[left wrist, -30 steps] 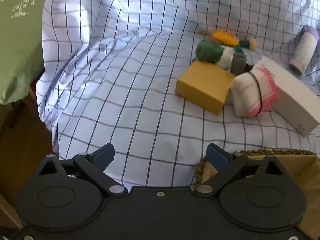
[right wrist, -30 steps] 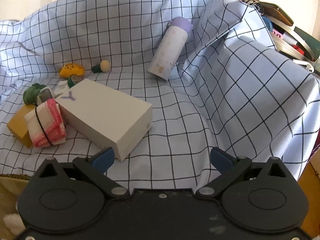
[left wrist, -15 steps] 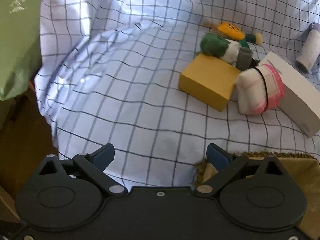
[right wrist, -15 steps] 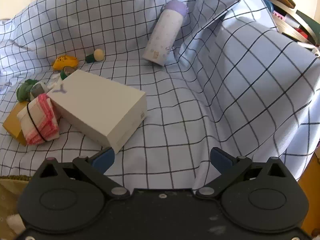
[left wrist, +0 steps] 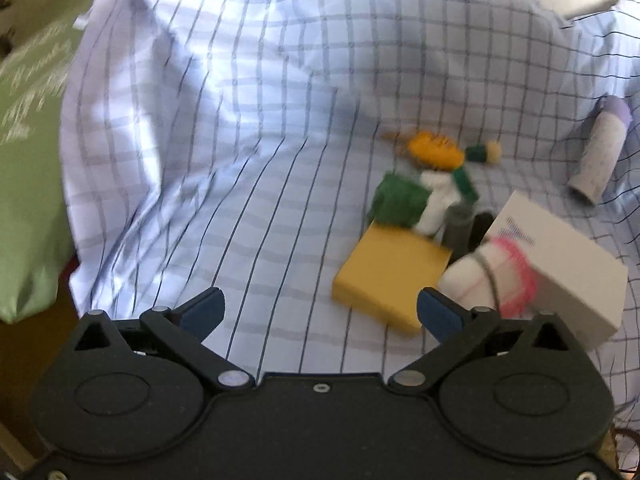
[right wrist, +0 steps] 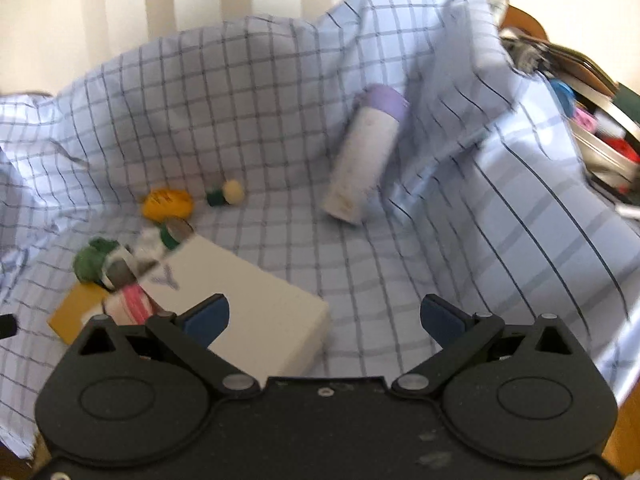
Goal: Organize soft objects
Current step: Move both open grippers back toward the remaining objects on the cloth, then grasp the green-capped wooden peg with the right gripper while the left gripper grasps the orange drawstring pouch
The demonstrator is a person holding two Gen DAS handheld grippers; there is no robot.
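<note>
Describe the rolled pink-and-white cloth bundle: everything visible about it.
The rolled cloth bundle is a soft white fabric roll with pink stripes and a pink edge, cinched around its middle by a thin dark band. It lies on the checked sheet, wedged between the yellow box and the white box, apparently touching both. In the right wrist view the gripper's own body partly hides it. Motion blur hides finer texture. No jaws touch it.

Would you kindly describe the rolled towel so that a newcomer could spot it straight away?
Start at the checked cloth and find the big white box. Wedged between it and the yellow box is the rolled towel. It alone is white with pink stripes, bound by a dark band.
</note>
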